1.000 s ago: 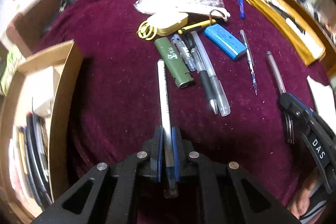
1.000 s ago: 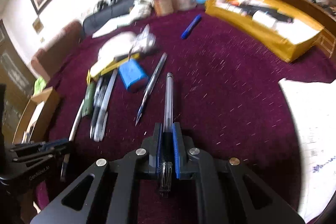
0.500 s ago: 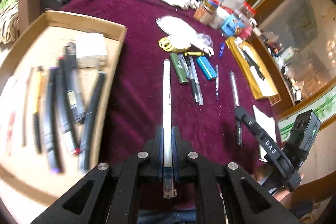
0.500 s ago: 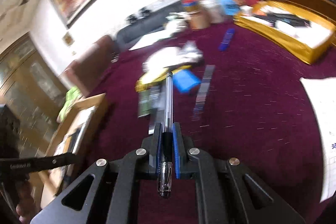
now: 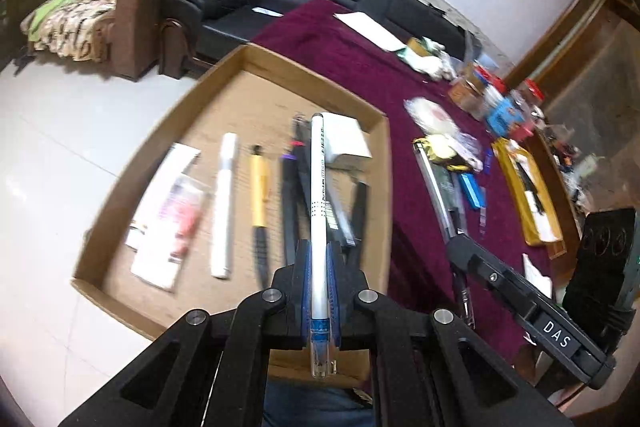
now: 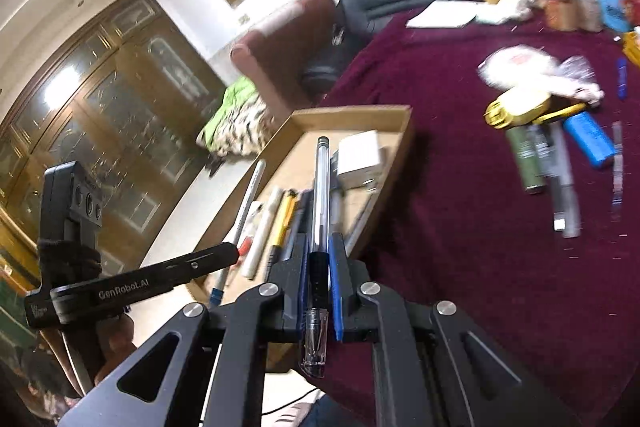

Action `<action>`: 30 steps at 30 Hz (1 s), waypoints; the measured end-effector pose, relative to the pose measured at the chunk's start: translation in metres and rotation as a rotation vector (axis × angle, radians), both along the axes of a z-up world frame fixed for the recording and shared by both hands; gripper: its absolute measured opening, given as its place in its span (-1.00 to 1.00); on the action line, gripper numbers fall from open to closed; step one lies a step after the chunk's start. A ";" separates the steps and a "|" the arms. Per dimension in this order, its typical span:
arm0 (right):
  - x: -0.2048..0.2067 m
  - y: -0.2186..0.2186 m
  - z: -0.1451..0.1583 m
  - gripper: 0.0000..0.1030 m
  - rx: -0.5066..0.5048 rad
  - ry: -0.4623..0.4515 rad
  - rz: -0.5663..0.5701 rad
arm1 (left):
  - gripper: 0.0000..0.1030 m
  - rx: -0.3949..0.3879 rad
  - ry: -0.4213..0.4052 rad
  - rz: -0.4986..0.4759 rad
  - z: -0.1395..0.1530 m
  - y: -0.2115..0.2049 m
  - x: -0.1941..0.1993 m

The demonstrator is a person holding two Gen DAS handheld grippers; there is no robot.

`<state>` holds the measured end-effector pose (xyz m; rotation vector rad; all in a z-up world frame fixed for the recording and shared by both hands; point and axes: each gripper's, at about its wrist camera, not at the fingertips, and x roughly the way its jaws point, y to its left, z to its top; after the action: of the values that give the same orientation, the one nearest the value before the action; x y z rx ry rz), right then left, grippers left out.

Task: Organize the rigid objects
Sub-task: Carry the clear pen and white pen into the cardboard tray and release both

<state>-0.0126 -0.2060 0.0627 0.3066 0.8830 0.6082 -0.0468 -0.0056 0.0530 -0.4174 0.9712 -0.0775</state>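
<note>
Cardboard tray below and ahead of both tongs, at the edge of the maroon counter. Left tongs clamped on a white pen, held over the pens lying in the tray. Right tongs clamped on a clear pen, tip toward the tray's white box. Loose pens and a blue case well off to the right.

Maroon-clothed table, cardboard tray at its edge, scattered pens
</note>
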 end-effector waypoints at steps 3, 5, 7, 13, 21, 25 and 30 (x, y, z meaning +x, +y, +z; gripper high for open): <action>0.010 0.028 -0.008 -0.81 -0.006 0.031 0.036 | -0.88 0.011 0.026 0.016 -0.011 0.009 0.003; 0.015 0.039 -0.014 -0.81 -0.018 0.041 0.046 | -0.88 0.017 0.042 0.027 -0.019 0.014 0.006; 0.018 0.049 -0.023 -0.81 -0.032 0.057 0.052 | -0.88 0.022 0.059 0.036 -0.029 0.020 0.009; 0.028 0.059 -0.044 -0.81 -0.057 0.104 0.049 | -0.88 0.011 0.103 0.035 -0.049 0.025 0.021; 0.033 0.067 -0.050 -0.79 -0.097 0.093 0.041 | -0.87 0.139 0.106 0.056 -0.052 0.014 0.028; 0.028 0.066 -0.050 -0.63 -0.094 0.084 0.050 | -0.85 0.129 0.105 0.046 -0.054 0.013 0.029; 0.021 0.049 -0.039 -0.27 -0.029 0.043 0.058 | -0.49 0.151 0.047 0.047 -0.038 0.007 0.022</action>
<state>0.0082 -0.1572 0.0241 0.2697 0.9434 0.6439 -0.0252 0.0009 0.0147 -0.3046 1.0060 0.0485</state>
